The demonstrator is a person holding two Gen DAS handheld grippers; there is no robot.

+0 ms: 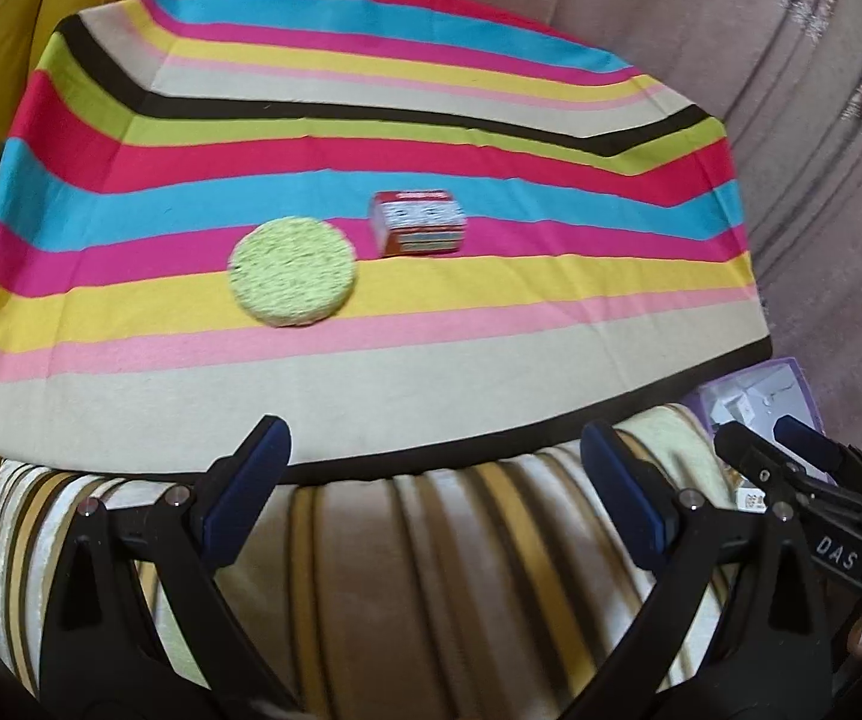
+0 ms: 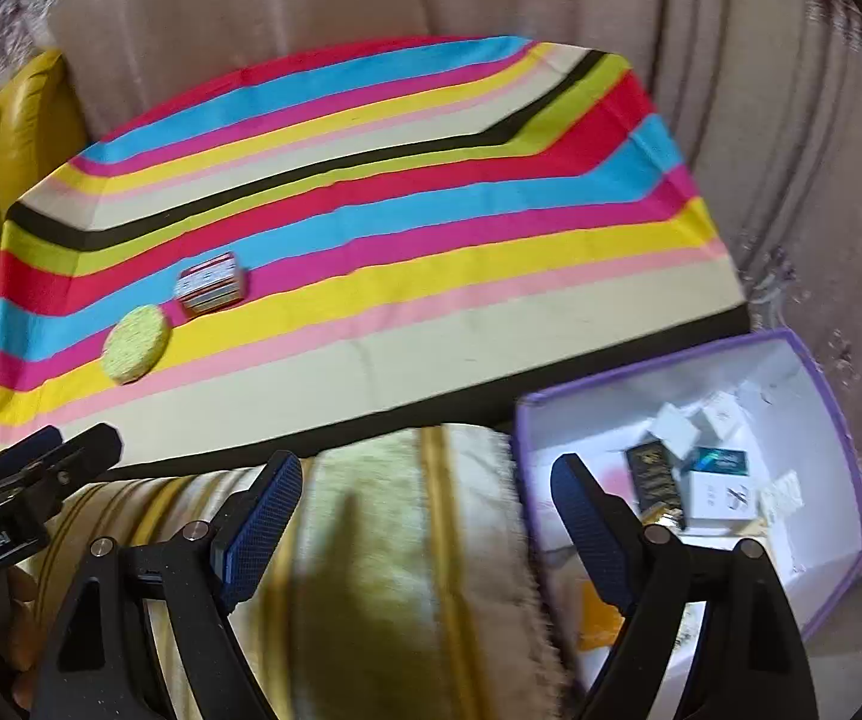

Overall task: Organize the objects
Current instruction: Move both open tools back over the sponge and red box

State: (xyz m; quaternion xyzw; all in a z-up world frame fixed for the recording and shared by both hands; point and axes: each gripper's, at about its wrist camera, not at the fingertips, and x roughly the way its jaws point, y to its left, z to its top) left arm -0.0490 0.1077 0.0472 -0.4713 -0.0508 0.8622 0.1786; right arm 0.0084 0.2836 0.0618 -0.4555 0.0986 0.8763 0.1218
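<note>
A round green sponge disc (image 1: 293, 272) (image 2: 134, 344) and a small red and white box (image 1: 419, 223) (image 2: 210, 286) lie side by side on the striped cloth (image 1: 371, 360) (image 2: 431, 324). My left gripper (image 1: 434, 438) hangs open over the cloth's near edge, nothing between its fingers. My right gripper (image 2: 428, 474) is open and empty too, over the striped cushion beside a purple-rimmed white box (image 2: 815, 396) (image 1: 791, 375) that holds several small packages. In the left wrist view the right gripper (image 1: 773, 426) pokes in at the lower right. The left gripper (image 2: 77, 438) shows at the right wrist view's left edge.
A striped beige and gold cushion (image 1: 431, 570) (image 2: 383, 540) lies in front of the cloth. A yellow leather seat (image 1: 11, 60) (image 2: 5, 138) borders the left side. Pale ribbed upholstery (image 1: 731, 30) (image 2: 761, 120) runs behind and to the right.
</note>
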